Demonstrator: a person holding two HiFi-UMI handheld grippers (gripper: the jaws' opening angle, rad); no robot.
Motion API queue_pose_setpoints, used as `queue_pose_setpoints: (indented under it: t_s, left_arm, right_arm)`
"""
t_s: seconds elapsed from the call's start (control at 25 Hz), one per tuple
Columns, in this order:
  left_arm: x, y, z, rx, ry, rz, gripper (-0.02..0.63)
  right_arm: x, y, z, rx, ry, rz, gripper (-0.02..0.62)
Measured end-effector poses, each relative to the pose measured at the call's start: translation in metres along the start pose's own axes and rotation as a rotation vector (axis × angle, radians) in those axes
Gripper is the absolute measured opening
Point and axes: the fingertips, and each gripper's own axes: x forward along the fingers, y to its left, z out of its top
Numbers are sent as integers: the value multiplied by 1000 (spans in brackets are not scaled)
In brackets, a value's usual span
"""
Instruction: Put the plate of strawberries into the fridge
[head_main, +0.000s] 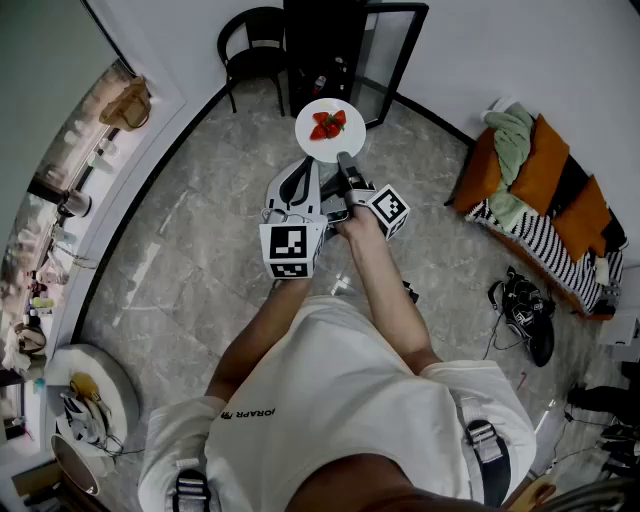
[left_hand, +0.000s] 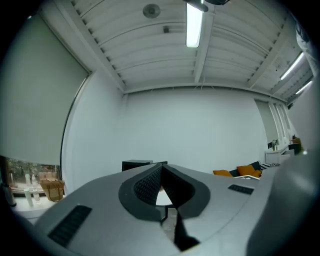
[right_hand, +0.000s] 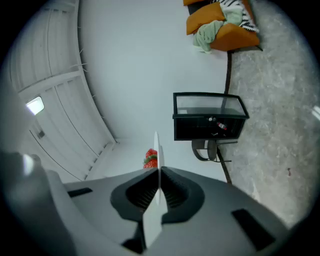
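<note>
The person stands on a grey stone floor (head_main: 190, 250) and holds both tools out in front, at 12 o'clock.

The right gripper (head_main: 345, 158) is squeezed tight on the near rim of a white plate (head_main: 318, 108). In the right gripper view the rim shows as a thin white line between the two dark pads. The plate is up in the air and sits flat. Red strawberries (head_main: 327, 124) lie in a little heap in the middle of it.

The left gripper (head_main: 303, 172) is just beside the right one, at its 9 o'clock. Its tips are near the plate's rim. Its jaws are pressed together at the tips and there is nothing between them. In the left gripper view a bit of the white plate peeks through the gap under the tips.

A small black fridge (head_main: 322, 45) stands at 12 o'clock, past the plate, against the white wall. Its glass door (head_main: 392, 55) is swung open toward 1 o'clock. The plate is near the fridge but not in it.

A black chair (head_main: 252, 42) stands at 11 o'clock, next to the fridge. A sofa (head_main: 545, 190) with orange cushions and a green cloth is at 2 o'clock.
</note>
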Motion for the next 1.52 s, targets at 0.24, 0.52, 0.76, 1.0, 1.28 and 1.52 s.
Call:
queue_pose_setpoints:
  t_s: [0.24, 0.52, 0.76, 1.0, 1.28, 1.52]
  left_arm:
    - [4, -5, -2, 3, 10, 9, 3]
    - [14, -25, -10, 5, 17, 6, 3]
    - [21, -50, -21, 29, 35, 11, 3]
    - [22, -70, -33, 41, 47, 53, 3]
    - [31, -74, -41, 61, 75, 74, 3]
    - [47, -73, -53, 49, 87, 75, 3]
  right_arm:
    - [-1, -3, 4, 11, 11, -15, 23]
    - [-7, -7, 25, -20, 15, -36, 23]
    - [-15, -15, 42, -14, 40, -46, 21]
    - [-28, -28, 58, 8, 73, -66, 21]
    - [-29, -33, 67, 23, 87, -70, 21]
    - [-20, -44, 79, 18, 87, -88, 21]
